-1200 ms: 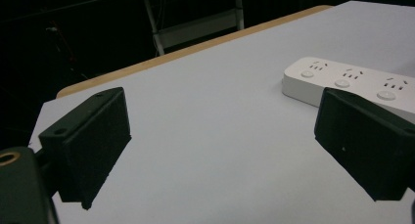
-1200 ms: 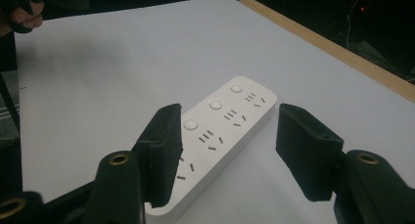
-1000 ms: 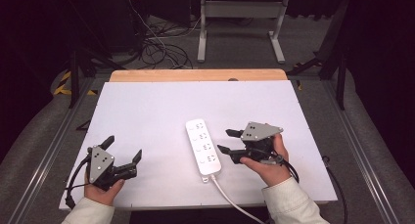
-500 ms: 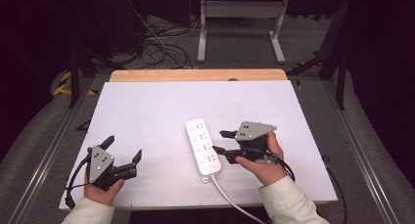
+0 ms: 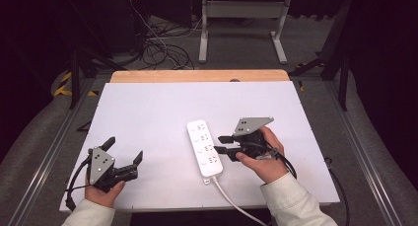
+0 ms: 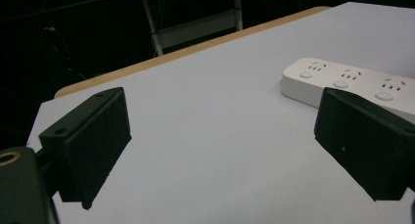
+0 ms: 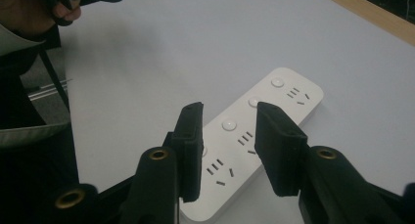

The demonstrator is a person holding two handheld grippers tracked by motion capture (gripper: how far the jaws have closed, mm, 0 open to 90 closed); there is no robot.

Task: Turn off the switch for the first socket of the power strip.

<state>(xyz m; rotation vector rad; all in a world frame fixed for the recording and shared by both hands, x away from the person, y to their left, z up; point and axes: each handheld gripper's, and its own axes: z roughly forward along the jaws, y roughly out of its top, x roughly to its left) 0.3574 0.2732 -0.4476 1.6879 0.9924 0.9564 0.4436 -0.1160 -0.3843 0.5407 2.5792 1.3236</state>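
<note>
One white power strip (image 5: 204,147) lies flat near the middle of the white table (image 5: 148,112), its long axis running away from the person, cord end (image 5: 215,179) nearest them. It has four sockets, each with a round button. The right gripper (image 5: 222,143) hovers at its right edge; its jaws have just been closing, now narrow, gripping nothing. The left gripper (image 5: 123,152) sits well apart, jaws wide and empty. In the left gripper view, the strip is partly hidden by a jaw

High view from above, gripper views low and close, all sharing the power strip (image 5: 204,147).
</note>
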